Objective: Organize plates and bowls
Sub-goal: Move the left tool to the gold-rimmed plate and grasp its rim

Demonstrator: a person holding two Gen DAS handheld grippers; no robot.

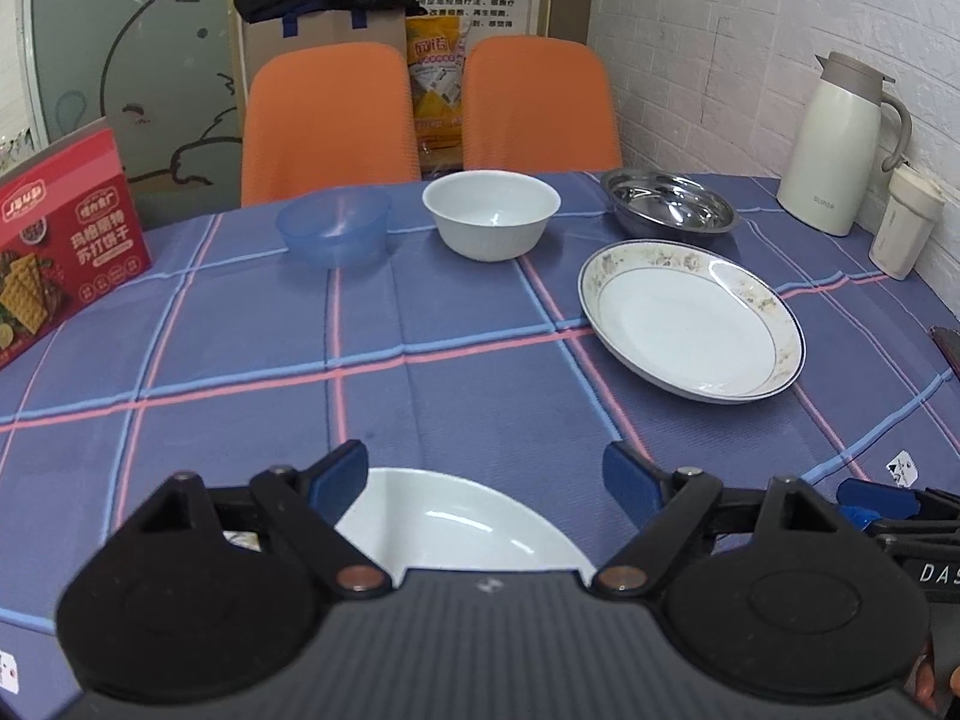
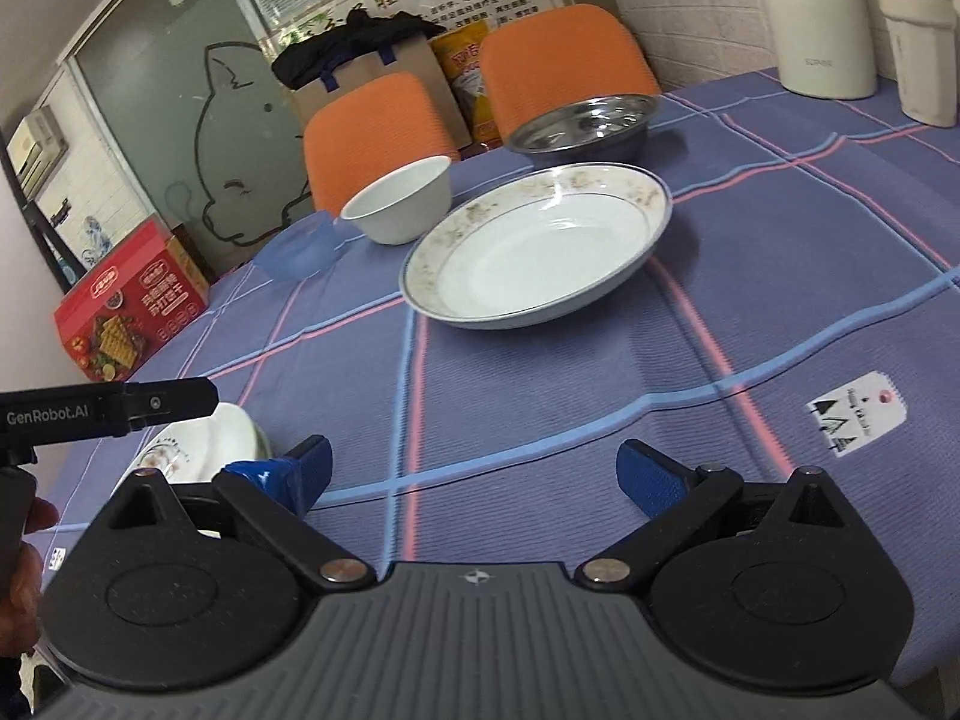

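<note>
- Fingers of the left gripper (image 1: 486, 477) spread wide, empty, straddling the near white plate (image 1: 456, 525) directly below them
- Right gripper (image 2: 474, 471) likewise open; floral-rimmed plate (image 2: 540, 249) lies ahead, well apart

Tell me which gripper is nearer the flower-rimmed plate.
Right. The right gripper is open, pointing at the flower-rimmed plate across bare cloth. The left gripper, also open, sits over a white plate, further left.

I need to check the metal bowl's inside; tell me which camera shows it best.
The left wrist view: the steel bowl is seen from above, its inside open to view. The right wrist view shows it at a lower angle, mostly rim and wall.
</note>
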